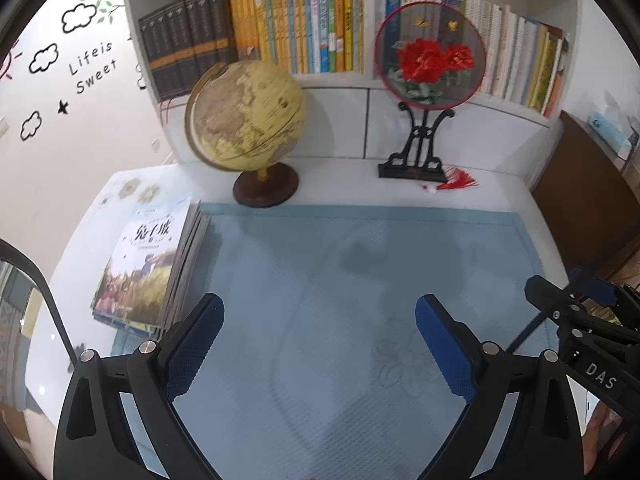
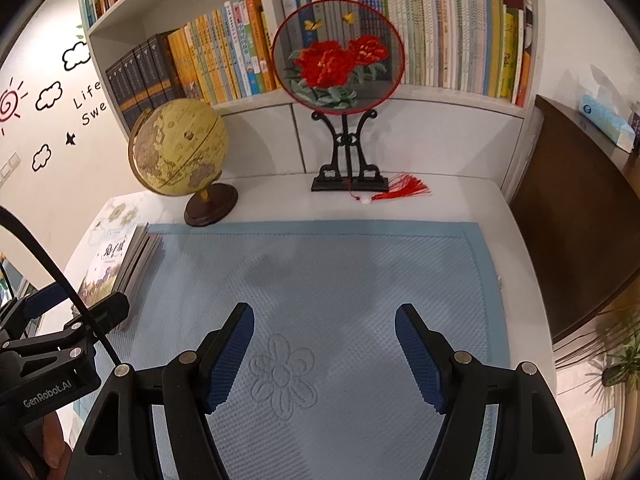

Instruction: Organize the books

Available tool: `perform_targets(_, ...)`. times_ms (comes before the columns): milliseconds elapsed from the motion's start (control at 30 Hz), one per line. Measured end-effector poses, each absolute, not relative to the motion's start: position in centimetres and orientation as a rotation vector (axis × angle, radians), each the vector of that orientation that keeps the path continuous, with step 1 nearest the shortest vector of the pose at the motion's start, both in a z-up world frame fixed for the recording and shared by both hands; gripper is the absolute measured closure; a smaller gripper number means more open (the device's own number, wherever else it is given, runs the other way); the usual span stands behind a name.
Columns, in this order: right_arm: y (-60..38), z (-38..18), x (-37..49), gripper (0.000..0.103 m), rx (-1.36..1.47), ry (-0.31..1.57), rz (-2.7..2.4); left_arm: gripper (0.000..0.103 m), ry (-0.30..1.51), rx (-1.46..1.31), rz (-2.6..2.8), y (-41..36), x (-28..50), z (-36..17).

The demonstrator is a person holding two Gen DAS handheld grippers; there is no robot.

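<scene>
A stack of thin books [image 1: 148,264] lies flat at the left edge of the blue mat [image 1: 360,280]; it also shows in the right wrist view [image 2: 116,264]. My left gripper [image 1: 320,320] is open and empty above the mat, just right of the stack. My right gripper [image 2: 324,328] is open and empty over the mat [image 2: 340,264], to the right of the left one. The right gripper's body shows at the right of the left wrist view [image 1: 580,320]. Upright books fill the white shelf [image 1: 280,28] behind the desk, and also show in the right wrist view [image 2: 440,36].
A yellow globe [image 1: 244,120] on a dark base stands behind the stack. A round red-flower fan on a black stand [image 1: 428,60] stands at the back, with a red tassel [image 1: 456,182]. A brown cabinet [image 2: 580,208] is on the right.
</scene>
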State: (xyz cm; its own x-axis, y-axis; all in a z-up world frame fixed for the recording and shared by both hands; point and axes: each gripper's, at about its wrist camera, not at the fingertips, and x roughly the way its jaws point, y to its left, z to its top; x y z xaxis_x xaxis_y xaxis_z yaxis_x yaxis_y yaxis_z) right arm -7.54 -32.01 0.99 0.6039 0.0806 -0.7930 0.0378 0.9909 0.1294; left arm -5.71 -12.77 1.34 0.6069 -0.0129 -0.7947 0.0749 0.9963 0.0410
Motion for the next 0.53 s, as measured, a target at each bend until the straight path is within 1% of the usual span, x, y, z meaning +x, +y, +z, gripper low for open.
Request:
perform_targets(400,-29.7,-0.9,-7.1,0.032,0.116,0.964,0.074,0.006,0.983,0.063,0.032,-10.2,-6.0,-1.7)
perform_targets(533,-28.8,-1.7,-7.2,0.032,0.124,0.983,0.081,0.007,0.963,0.078,0.052,-9.4,-6.3,-2.2)
